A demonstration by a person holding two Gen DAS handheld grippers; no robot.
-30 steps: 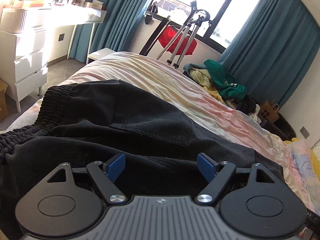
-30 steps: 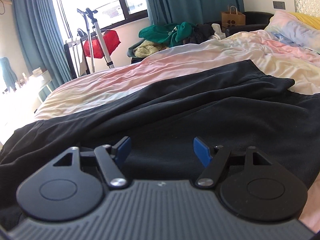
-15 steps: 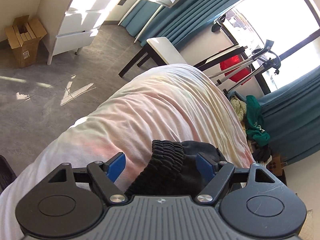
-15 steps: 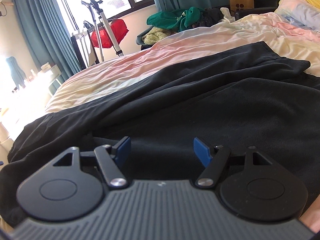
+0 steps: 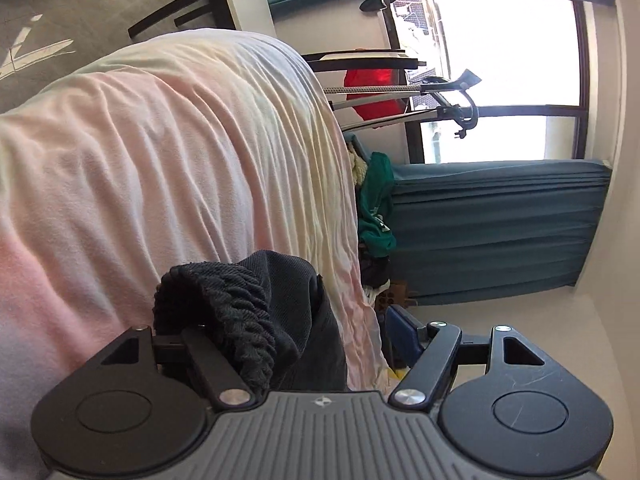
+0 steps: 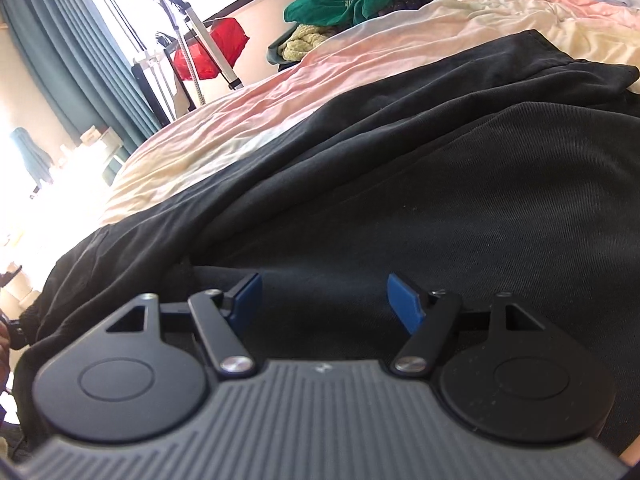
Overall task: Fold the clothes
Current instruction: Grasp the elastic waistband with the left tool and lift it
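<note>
Black trousers [image 6: 420, 184] lie spread across the pink and cream bed sheet [image 6: 248, 120]. In the left wrist view their ribbed elastic waistband [image 5: 236, 312] is bunched between the fingers of my left gripper [image 5: 304, 328], whose jaws stand wide apart; the left fingertip is hidden by the cloth. The view is rolled sideways. My right gripper [image 6: 324, 300] is open and empty, low over the black cloth near the middle of the trousers.
The bed sheet [image 5: 160, 152] falls to a grey floor [image 5: 60, 4]. A white chair [image 5: 244, 0], a clothes steamer stand [image 6: 196, 48] with a red item [image 6: 212, 52] and a heap of green and yellow clothes [image 6: 340, 4] stand beyond the bed by the window.
My left gripper has swung to the bed's end and rolled sideways, and the waistband now sits between its open fingers. My right gripper has dropped slightly closer to the trousers.
</note>
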